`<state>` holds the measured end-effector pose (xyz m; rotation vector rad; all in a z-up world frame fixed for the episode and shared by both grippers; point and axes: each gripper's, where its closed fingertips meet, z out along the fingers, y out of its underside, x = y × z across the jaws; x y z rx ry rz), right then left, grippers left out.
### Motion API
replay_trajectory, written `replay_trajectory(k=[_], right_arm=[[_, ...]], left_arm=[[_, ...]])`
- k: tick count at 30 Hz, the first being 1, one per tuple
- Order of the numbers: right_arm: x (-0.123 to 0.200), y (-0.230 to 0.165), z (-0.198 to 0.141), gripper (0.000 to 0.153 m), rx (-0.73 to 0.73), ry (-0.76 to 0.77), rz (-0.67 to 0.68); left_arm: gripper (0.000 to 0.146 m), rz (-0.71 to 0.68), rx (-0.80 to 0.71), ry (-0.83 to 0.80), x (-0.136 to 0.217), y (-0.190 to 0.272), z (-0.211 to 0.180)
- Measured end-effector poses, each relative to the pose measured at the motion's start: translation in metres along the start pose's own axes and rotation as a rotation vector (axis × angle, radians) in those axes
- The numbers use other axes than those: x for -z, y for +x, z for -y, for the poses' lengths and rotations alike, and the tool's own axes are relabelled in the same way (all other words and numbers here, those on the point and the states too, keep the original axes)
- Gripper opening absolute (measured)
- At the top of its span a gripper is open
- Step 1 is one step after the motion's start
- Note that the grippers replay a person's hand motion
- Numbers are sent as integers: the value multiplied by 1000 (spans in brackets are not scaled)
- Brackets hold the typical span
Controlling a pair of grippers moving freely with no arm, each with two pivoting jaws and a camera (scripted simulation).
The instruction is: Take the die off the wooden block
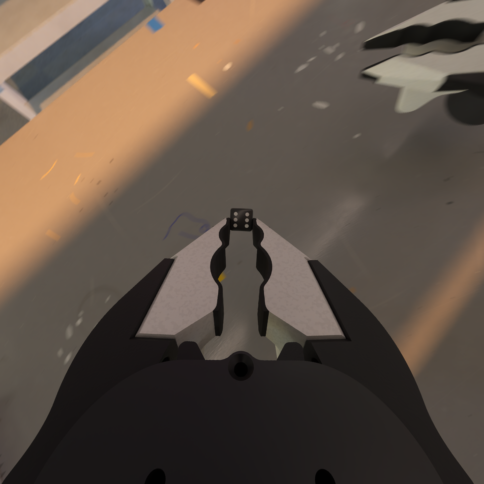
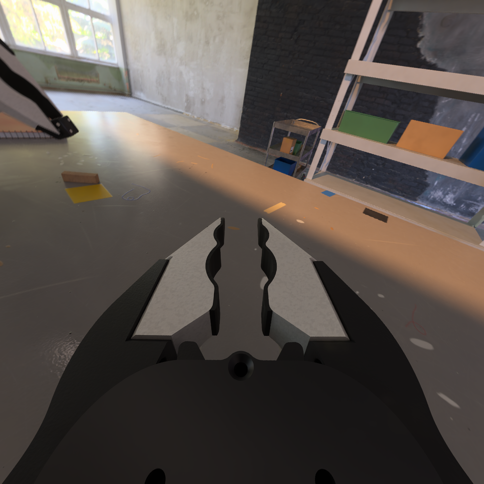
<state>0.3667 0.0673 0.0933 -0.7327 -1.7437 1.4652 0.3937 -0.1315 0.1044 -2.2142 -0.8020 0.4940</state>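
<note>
The left tongs (image 1: 241,222) are pinching the black die (image 1: 241,219) right at their tips, up off the table (image 1: 340,183). The wooden block (image 2: 80,177) sits bare near the table's far left, clear of the die. The right tongs (image 2: 241,222) are spread, holding nothing.

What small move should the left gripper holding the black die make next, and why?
Probably lower and release: the left gripper pinches the small black white-pipped die at its fingertips above the grey floor, and the tan wooden block already lies bare.
</note>
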Motion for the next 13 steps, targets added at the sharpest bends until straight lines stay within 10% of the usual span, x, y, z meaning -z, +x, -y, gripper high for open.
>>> replay_trajectory(k=[13], right_arm=[[80,95,-10,24,-23,26,-206]], left_arm=[[16,-284,-207,21,-101,203,79]])
